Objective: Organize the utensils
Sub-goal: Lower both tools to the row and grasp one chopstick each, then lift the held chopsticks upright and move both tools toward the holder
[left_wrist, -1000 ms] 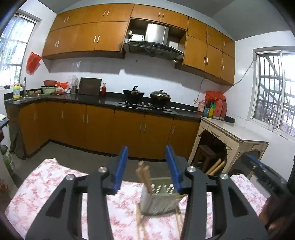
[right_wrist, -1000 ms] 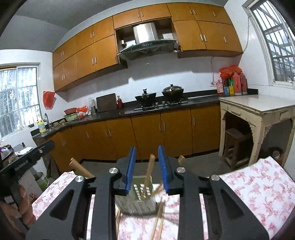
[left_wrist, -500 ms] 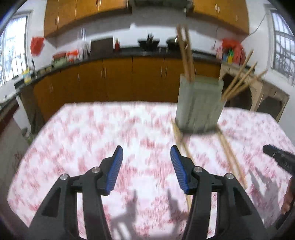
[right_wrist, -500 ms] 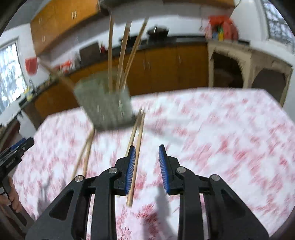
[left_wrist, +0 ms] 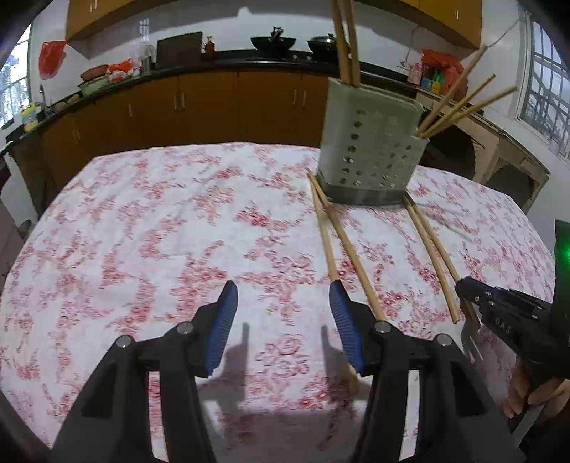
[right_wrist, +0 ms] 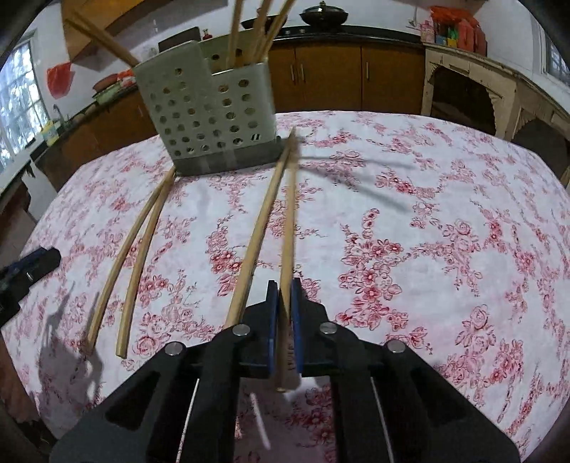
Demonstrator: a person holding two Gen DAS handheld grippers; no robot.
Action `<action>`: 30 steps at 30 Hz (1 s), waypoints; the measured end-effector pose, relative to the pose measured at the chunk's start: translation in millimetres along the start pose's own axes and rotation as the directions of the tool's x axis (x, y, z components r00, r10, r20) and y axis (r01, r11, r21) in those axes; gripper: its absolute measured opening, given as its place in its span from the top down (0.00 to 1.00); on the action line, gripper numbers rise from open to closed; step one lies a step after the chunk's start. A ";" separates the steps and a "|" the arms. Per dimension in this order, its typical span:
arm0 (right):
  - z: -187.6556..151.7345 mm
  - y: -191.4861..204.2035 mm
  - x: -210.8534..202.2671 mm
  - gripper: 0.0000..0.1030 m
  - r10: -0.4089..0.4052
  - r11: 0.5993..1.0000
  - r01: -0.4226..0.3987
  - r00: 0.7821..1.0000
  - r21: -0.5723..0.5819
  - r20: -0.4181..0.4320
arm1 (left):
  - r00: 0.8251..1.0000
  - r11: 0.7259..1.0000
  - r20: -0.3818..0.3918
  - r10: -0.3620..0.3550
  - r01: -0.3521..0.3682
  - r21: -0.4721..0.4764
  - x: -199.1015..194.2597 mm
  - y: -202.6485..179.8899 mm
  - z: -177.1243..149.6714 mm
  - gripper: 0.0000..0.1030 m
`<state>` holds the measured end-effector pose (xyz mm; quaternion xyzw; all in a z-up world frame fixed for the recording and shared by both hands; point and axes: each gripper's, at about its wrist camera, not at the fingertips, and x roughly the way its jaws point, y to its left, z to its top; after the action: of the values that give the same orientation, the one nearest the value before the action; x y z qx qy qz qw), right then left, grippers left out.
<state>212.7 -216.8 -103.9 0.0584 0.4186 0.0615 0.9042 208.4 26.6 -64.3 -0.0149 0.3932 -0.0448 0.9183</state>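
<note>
- The grey plastic utensil holder with round holes (right_wrist: 210, 107) stands upright on the far part of the table with the white cloth with red flowers (right_wrist: 427, 231). Several long wooden chopsticks (right_wrist: 263, 25) stick up out of its top and lean different ways.
- Four more wooden chopsticks lie flat on the cloth in front of the holder. Two curved-looking ones (right_wrist: 131, 256) lie side by side on the left in your right camera. Their far tips are just beside the holder's dark base.
- Your right gripper (right_wrist: 283, 302) has its blue fingers (right_wrist: 271, 313) almost shut on one light wooden chopstick (right_wrist: 288, 213). You hold it near its thick end. Its thin end points at the corner of the holder's base.
- Another wooden chopstick (right_wrist: 256, 235) lies just to the left of the held one, near your right gripper's left finger.
- Your left gripper (left_wrist: 281, 306) has its blue fingers (left_wrist: 222, 317) wide apart. It holds nothing. Bare cloth shows between them.
- One chopstick on the cloth (left_wrist: 351, 256) runs right beside the right finger of your left gripper. You cannot tell if they touch.
</note>
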 end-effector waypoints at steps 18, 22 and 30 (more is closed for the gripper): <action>11.5 -68.5 -5.2 0.93 -0.129 0.974 0.126 0.992 0.187 0.004 | 0.994 0.993 -0.089 0.059 -0.049 0.110 52.5 -46.0 -2.9 0.90; 11.7 -56.6 -3.2 0.93 -0.101 0.986 0.099 0.995 0.137 0.010 | 0.992 0.992 -0.081 0.100 -0.093 0.082 55.6 -31.7 1.6 0.92; 19.5 -54.4 3.0 0.93 -0.126 0.986 0.123 0.992 0.109 0.017 | 0.989 0.992 -0.081 0.126 -0.124 0.027 60.9 27.6 13.3 0.92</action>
<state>232.9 -270.9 -102.2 0.0814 0.4133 -0.0184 0.9068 261.8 48.3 -100.7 0.0218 0.4306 0.0081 0.9022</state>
